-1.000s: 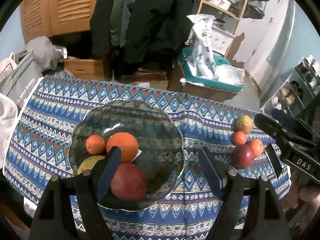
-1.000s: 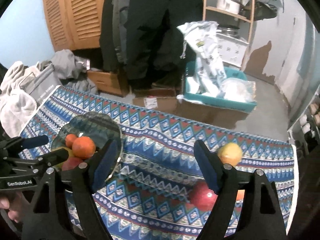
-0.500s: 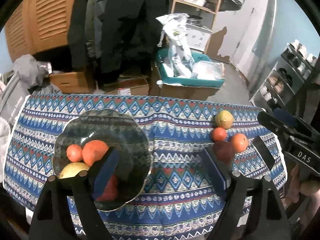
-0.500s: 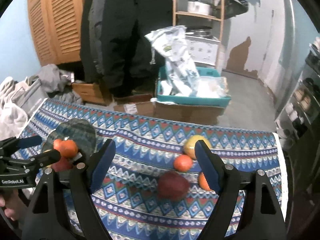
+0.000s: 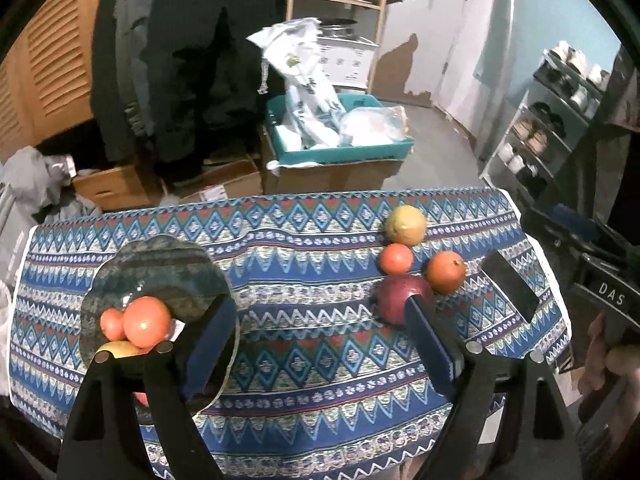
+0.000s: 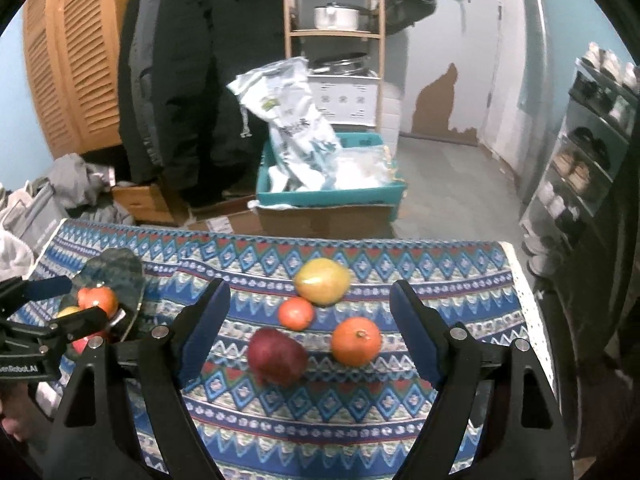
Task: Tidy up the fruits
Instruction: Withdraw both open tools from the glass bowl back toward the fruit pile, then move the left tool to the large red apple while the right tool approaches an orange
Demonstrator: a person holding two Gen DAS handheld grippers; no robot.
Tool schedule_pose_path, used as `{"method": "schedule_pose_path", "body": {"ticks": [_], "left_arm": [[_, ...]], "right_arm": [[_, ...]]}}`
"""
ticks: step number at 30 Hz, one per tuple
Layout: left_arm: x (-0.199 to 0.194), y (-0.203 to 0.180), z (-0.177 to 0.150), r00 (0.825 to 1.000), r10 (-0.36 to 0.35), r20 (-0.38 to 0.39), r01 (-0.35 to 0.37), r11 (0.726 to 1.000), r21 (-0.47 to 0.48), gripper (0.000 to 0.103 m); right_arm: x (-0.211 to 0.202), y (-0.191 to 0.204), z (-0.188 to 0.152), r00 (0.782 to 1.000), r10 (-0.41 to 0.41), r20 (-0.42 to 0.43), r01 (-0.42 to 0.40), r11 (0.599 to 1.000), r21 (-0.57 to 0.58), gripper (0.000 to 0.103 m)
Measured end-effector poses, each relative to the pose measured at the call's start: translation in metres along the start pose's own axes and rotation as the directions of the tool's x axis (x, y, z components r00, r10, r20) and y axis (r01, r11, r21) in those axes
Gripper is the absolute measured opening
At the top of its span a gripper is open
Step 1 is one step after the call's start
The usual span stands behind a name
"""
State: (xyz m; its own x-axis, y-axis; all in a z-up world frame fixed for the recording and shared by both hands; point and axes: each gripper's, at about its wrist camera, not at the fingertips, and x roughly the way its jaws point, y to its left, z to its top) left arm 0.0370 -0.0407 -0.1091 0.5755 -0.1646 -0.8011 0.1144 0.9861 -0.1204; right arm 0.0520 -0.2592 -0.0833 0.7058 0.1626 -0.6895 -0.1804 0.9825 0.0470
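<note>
A glass plate (image 5: 176,268) at the left of the patterned tablecloth (image 5: 304,240) holds an orange (image 5: 147,319), a smaller orange fruit (image 5: 111,323) and a yellow fruit (image 5: 116,348). To the right lie a yellow fruit (image 6: 322,281), a small orange fruit (image 6: 296,313), an orange (image 6: 356,341) and a red apple (image 6: 277,356). My left gripper (image 5: 320,344) is open over bare cloth between plate and loose fruit. My right gripper (image 6: 308,332) is open above the loose fruit, the apple and orange showing between its fingers, untouched.
Beyond the table's far edge stand a teal bin (image 6: 332,192) of plastic bags on cardboard boxes, a wooden shelf (image 6: 336,32) with pots, and hanging dark coats (image 6: 192,80). A shoe rack (image 6: 592,152) lines the right wall. Clothes (image 6: 76,176) pile at the left.
Both grippers have swung to the right. The plate slid left in both views and the loose fruit came between the right gripper's fingers. The left jaws stand a little wider.
</note>
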Motion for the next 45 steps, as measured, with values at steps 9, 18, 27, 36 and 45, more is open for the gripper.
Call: {"method": "schedule_pose_path", "body": {"ticks": [9, 18, 27, 36, 45], "left_arm": [[0.013, -0.036, 0.004, 0.999, -0.030, -0.024, 0.032, 0.998, 0.051, 0.087], [0.038, -0.059, 0.003, 0.997, -0.033, -0.073, 0.038, 0.996, 0.076, 0.087], [0.060, -0.070, -0.001, 0.993, -0.024, -0.112, 0.035, 0.995, 0.092, 0.087], [0.093, -0.079, -0.006, 0.985, -0.032, -0.169, 0.048, 0.994, 0.094, 0.087], [0.130, -0.082, -0.013, 0.971, -0.047, -0.235, 0.063, 0.996, 0.061, 0.087]], "right_arm": [[-0.004, -0.036, -0.012, 0.999, -0.038, -0.008, 0.038, 0.998, 0.046, 0.082], [0.005, -0.059, -0.025, 0.997, -0.057, -0.046, 0.060, 0.996, 0.066, 0.082], [0.021, -0.071, -0.035, 0.994, -0.064, -0.092, 0.071, 0.994, 0.082, 0.082], [0.050, -0.078, -0.053, 0.981, -0.070, -0.180, 0.086, 0.993, 0.086, 0.082], [0.082, -0.086, -0.072, 0.960, -0.062, -0.272, 0.091, 0.991, 0.096, 0.082]]}}
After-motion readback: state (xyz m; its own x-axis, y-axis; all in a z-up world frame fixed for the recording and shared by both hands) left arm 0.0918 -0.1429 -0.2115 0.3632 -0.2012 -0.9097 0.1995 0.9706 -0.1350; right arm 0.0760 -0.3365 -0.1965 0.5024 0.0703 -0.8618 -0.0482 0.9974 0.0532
